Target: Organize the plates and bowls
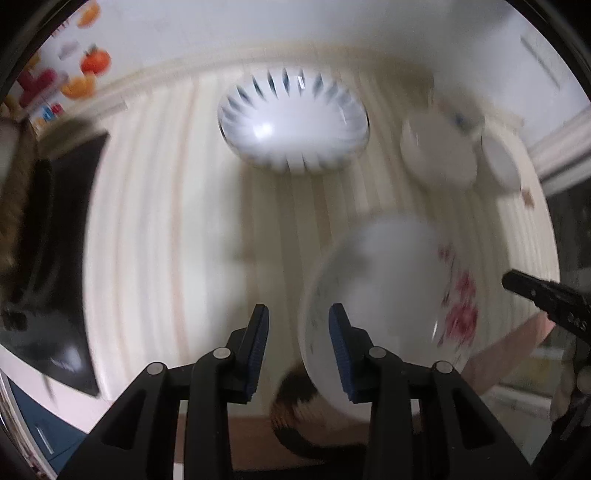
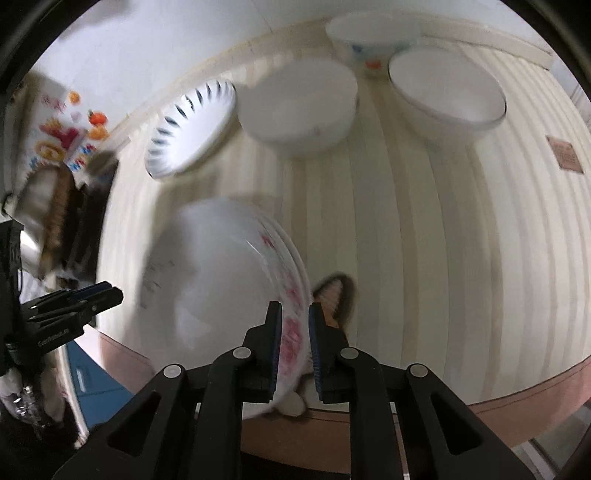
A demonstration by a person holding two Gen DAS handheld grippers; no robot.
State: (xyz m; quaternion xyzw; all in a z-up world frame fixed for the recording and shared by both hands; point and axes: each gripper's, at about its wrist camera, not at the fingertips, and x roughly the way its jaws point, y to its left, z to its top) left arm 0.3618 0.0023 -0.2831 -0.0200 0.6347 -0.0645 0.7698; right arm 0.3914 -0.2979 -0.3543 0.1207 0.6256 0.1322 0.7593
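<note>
A white plate with red flowers (image 2: 221,291) is held tilted above the striped table (image 2: 424,240). My right gripper (image 2: 295,332) is shut on its flowered rim. The same plate fills the lower right of the left wrist view (image 1: 388,295). My left gripper (image 1: 298,343) is open and empty at the plate's left edge, its right finger in front of the rim. A white plate with blue dashes (image 1: 293,122) lies at the table's back; it also shows in the right wrist view (image 2: 192,129). Three white bowls (image 2: 299,110) (image 2: 447,92) (image 2: 373,33) stand at the back right.
A cat's ear (image 2: 334,295) and fur (image 1: 295,410) show under the held plate at the table's front edge. A dark tray (image 1: 62,236) lies at the left. A brown tag (image 2: 565,153) lies on the table at the right.
</note>
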